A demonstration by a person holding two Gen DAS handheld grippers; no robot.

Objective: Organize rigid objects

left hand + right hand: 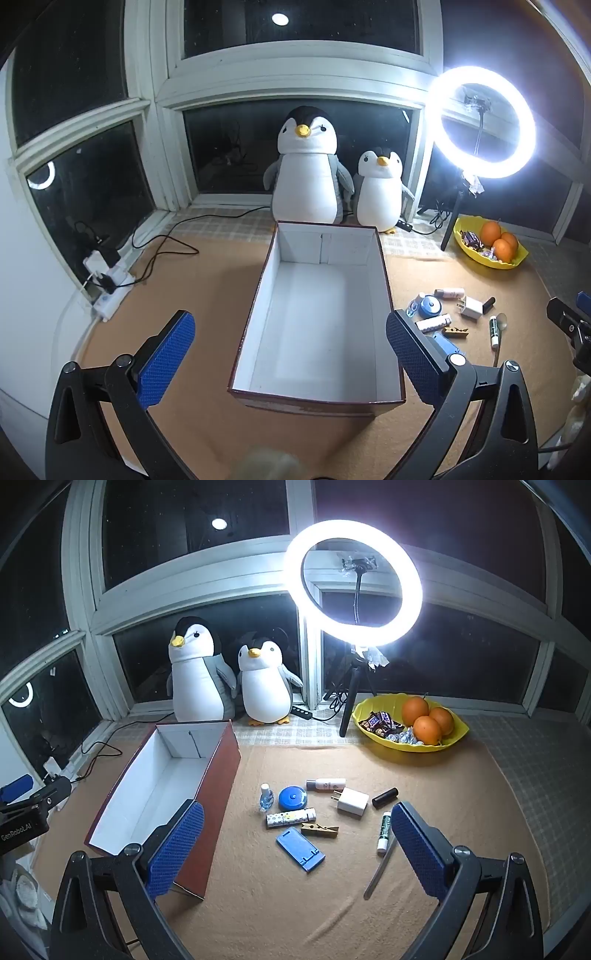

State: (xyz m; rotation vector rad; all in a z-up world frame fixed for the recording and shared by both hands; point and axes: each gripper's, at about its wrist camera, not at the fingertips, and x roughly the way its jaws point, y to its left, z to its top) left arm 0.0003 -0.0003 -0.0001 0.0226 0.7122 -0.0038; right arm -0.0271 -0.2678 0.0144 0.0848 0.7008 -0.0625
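Start of sorting: my left gripper point(290, 360) and right gripper point(297, 843) hover spread wide, empty. Nothing lies in the box point(317, 314) yet; next, I judge, I close on the blue stand point(300, 849).

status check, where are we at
Left gripper and right gripper open, empty. Box empty. Small items loose on mat. Nothing blocking.

Home room, at my bay window point(207, 572) by night. Two plush penguins point(306, 166) on sill, yellow bowl point(454, 742) with oranges and sweets, ring light point(352, 583) on stand, power strip point(110, 291) with chargers, blanket-covered table point(332, 904).
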